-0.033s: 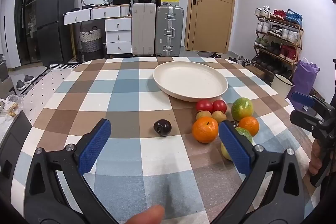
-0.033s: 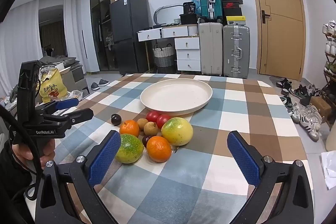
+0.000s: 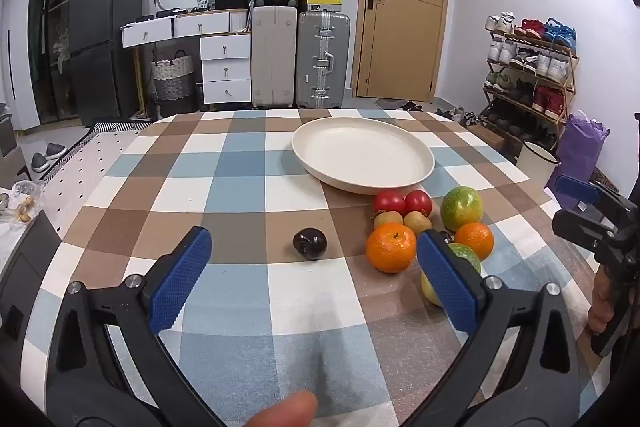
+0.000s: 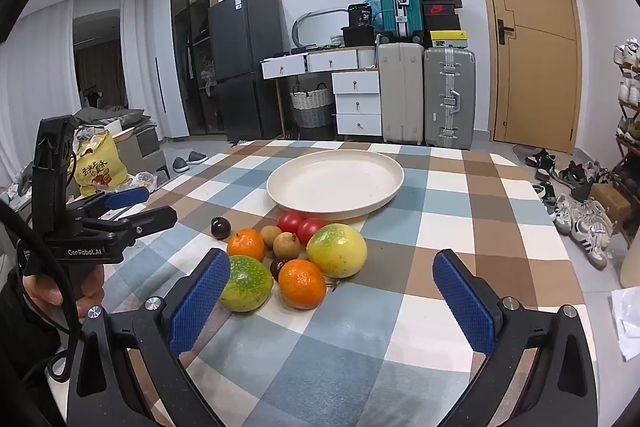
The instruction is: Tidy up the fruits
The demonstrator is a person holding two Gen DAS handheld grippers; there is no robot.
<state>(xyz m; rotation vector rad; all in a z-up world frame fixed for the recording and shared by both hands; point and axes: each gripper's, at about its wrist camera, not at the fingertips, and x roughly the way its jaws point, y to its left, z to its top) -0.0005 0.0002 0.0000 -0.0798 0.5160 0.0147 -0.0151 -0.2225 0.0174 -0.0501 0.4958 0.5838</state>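
Left wrist view: both grippers [image 3: 314,273] [image 4: 330,297] released, empty. Plate [image 3: 320,163] bare, fruit piled at its near rim. Lone plum [image 3: 309,244] looks easiest; centre it, squeeze gently.

Nothing has changed between the earlier pictures and now. In the left wrist view the left gripper [image 3: 312,241] frames the same patch of checked cloth at the bottom of the frame, with the dark plum [image 3: 310,244] at centre and the plate [image 3: 360,151] above it exactly as earlier. In the right wrist view the right gripper [image 4: 332,261] shows the same wide gap at the bottom, and the heap of fruit [image 4: 298,255] at centre has not shifted.
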